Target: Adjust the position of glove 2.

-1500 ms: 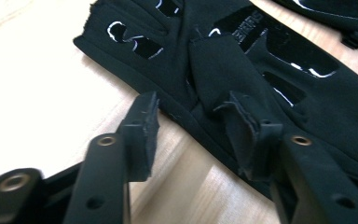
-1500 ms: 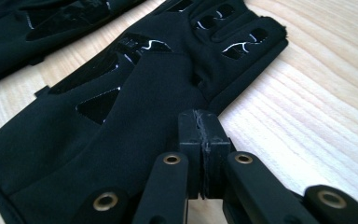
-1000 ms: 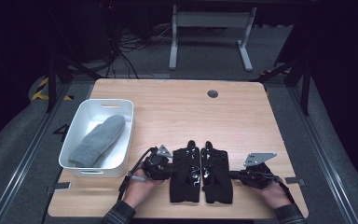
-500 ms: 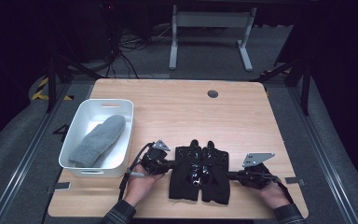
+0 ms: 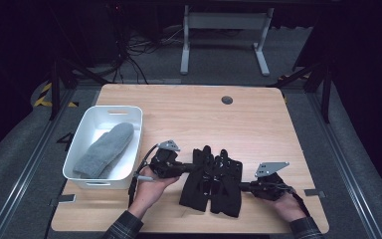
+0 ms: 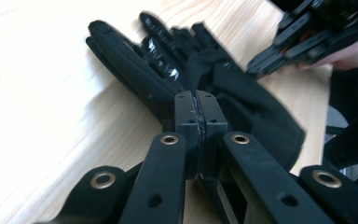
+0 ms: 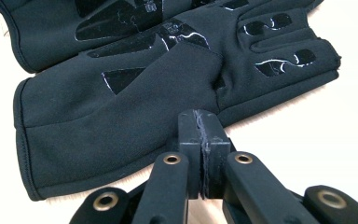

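Observation:
Two black gloves (image 5: 211,181) lie side by side, palms up, near the table's front edge. My left gripper (image 5: 191,168) comes in from the left and is shut on the left glove's (image 6: 135,70) edge, with its tips (image 6: 198,100) pressed together over the fabric. That side of the glove is raised a little off the wood. From the right, my right gripper (image 5: 243,186) is shut on the edge of the right glove (image 7: 121,93), near the thumb, and its tips (image 7: 200,119) meet there. The right gripper (image 6: 307,37) also appears beyond the gloves in the left gripper view.
A white bin (image 5: 87,130) stands at the table's left with a grey mitten (image 5: 104,149) lying in it. The wooden table (image 5: 258,129) has a round cable hole (image 5: 227,100) near its far edge. Desk legs and cables lie on the floor beyond.
My left gripper has closed on the left glove and risen slightly, lifting that edge. The gloves have bunched a little. The right gripper has stayed put.

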